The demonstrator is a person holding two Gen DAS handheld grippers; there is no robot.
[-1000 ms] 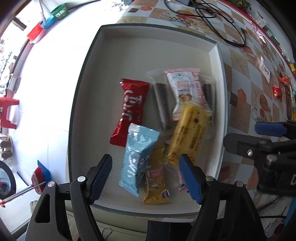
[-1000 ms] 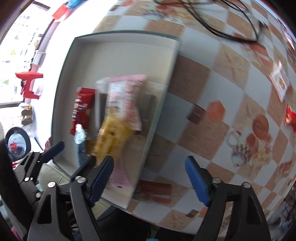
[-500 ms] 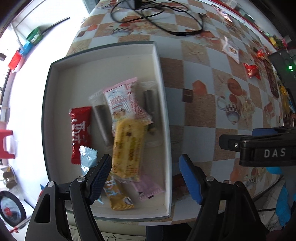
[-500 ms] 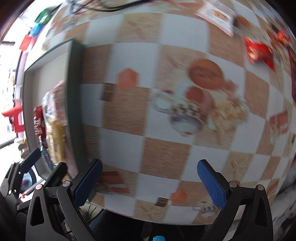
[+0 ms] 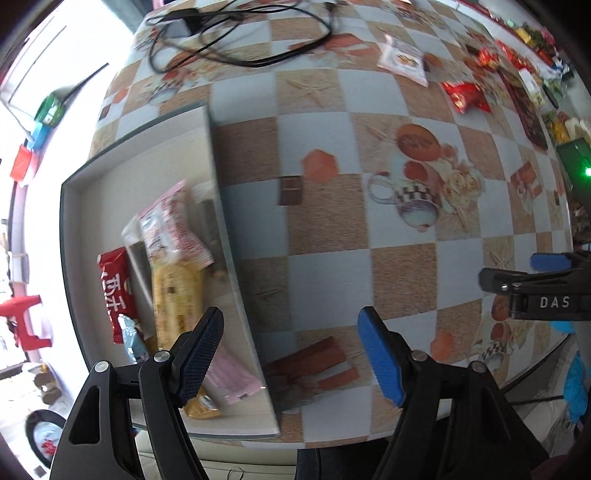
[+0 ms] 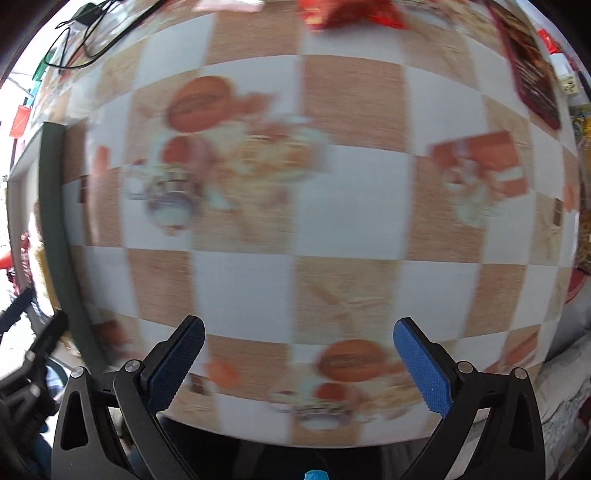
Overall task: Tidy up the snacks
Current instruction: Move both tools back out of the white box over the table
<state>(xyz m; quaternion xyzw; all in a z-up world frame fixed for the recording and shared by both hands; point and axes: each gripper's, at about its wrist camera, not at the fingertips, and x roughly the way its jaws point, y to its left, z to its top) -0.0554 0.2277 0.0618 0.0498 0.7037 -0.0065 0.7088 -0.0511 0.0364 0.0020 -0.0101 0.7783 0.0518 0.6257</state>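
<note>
Left wrist view: left hand-held gripper (image 5: pixel 291 347) released, empty, beside the tray (image 5: pixel 218 206); right hand-held gripper (image 6: pixel 295 354) likewise spread. Approach the red snack packet (image 5: pixel 466 96) low, straddling its short width.

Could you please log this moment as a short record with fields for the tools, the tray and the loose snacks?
left tool: open, empty, over the tray's right wall
right tool: open, empty, above bare tablecloth
tray: holds red, yellow and pink packets
loose snacks: white packet, red packet at far right
cable: far edge
</note>
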